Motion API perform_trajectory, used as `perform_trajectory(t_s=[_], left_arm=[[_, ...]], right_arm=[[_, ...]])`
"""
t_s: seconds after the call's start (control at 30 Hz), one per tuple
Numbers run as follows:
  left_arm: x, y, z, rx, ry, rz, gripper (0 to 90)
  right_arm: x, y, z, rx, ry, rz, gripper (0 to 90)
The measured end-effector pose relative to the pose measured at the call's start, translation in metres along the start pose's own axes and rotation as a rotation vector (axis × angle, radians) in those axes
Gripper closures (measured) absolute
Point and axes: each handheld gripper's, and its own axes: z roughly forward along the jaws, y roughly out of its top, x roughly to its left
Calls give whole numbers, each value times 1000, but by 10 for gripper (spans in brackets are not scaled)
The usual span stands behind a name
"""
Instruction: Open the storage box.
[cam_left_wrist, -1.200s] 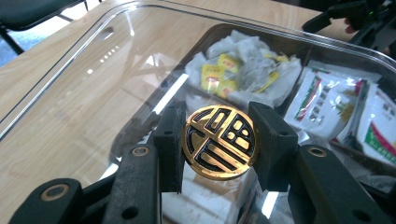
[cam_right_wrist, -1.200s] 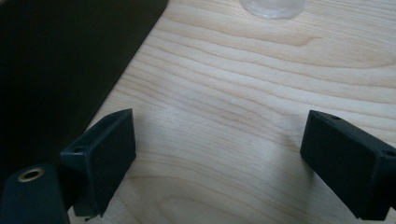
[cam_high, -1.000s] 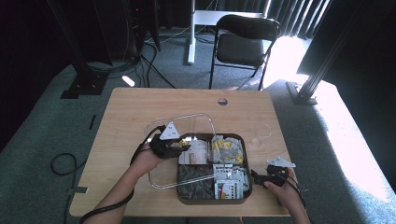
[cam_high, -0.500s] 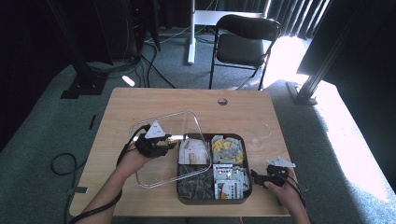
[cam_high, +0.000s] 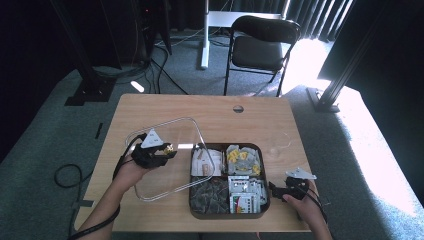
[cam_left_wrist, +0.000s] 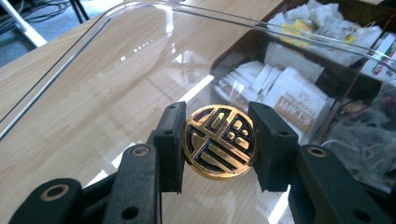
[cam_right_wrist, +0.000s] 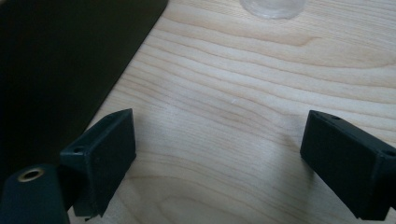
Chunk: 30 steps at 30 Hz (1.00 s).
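High view: a clear lid (cam_high: 170, 155) is held up by the left gripper (cam_high: 159, 152), tilted, with one edge low over the wooden table (cam_high: 165, 107) and the other overlapping the left side of a dark compartment tray (cam_high: 227, 212). The lid is gripped by its round gold knob (cam_left_wrist: 219, 141), which in the left gripper view is seen pinched between the two black jaws, one on each side (a sensible hold, since the knob is the one part of the smooth plastic that offers purchase).

The tray sits at the near middle of the table, its compartments stocked with sachets and packets (cam_high: 243, 192); with the lid mostly to its left, the contents are largely uncovered, which suggests the lid is being carried clear so that it can be set down beside the tray.

The right gripper (cam_high: 281, 190) is rested on the table just right of the tray. In the right gripper view its jaws are spread wide with nothing between them but bare wood, apparently kept ready.
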Motion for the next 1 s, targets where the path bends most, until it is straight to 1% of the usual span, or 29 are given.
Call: perform_trajectory(t_s=[0.03, 0.07, 0.2, 0.23, 0.27, 0.33, 0.4, 0.47, 0.5, 0.6, 0.63, 0.67, 0.7, 0.73, 0.77, 0.8, 0.87, 0.9, 1.0], left_arm=[[0, 0, 0, 0, 0, 0, 595], [3, -3, -2, -2, 10, -7, 595], [10, -11, -7, 1, 27, -26, 596], [10, -11, -7, 1, 27, -26, 596], [14, -15, -10, 3, 39, -33, 596], [15, -17, -11, 2, 45, -37, 595], [21, -24, -15, -2, 60, -64, 596], [23, -25, -17, 0, 65, -65, 596], [26, -29, -19, 2, 84, -72, 596], [31, -36, -21, 1, 112, -88, 596], [32, -38, -22, 2, 122, -90, 596], [32, -38, -22, 2, 122, -90, 596], [34, -41, -22, 7, 137, -96, 596], [34, -41, -22, 7, 137, -96, 596], [38, -46, -22, 11, 145, -110, 595], [38, -47, -22, 11, 148, -116, 596], [38, -47, -22, 11, 148, -116, 596], [41, -52, -20, 21, 163, -120, 596], [44, -59, -17, 25, 173, -137, 596]], right_arm=[[0, 0, 0, 0, 0, 0, 98], [0, 0, 0, 0, 0, 0, 98], [0, 0, 0, 0, 0, 0, 98], [0, 0, 0, 0, 0, 0, 98], [0, 0, 0, 0, 0, 0, 98], [0, 0, 0, 0, 0, 0, 98], [0, 0, 0, 0, 0, 0, 98], [0, 0, 0, 0, 0, 0, 98], [0, 0, 0, 0, 0, 0, 98], [0, 0, 0, 0, 0, 0, 98], [0, 0, 0, 0, 0, 0, 98], [0, 0, 0, 0, 0, 0, 98], [0, 0, 0, 0, 0, 1, 98], [0, 0, 0, 0, 0, 1, 99], [0, 0, 0, 0, 0, 0, 98], [0, 0, 0, 0, 0, 0, 98], [0, 0, 0, 0, 0, 0, 98], [0, 0, 0, 0, 0, 0, 98], [0, 0, 0, 0, 0, 0, 98]])
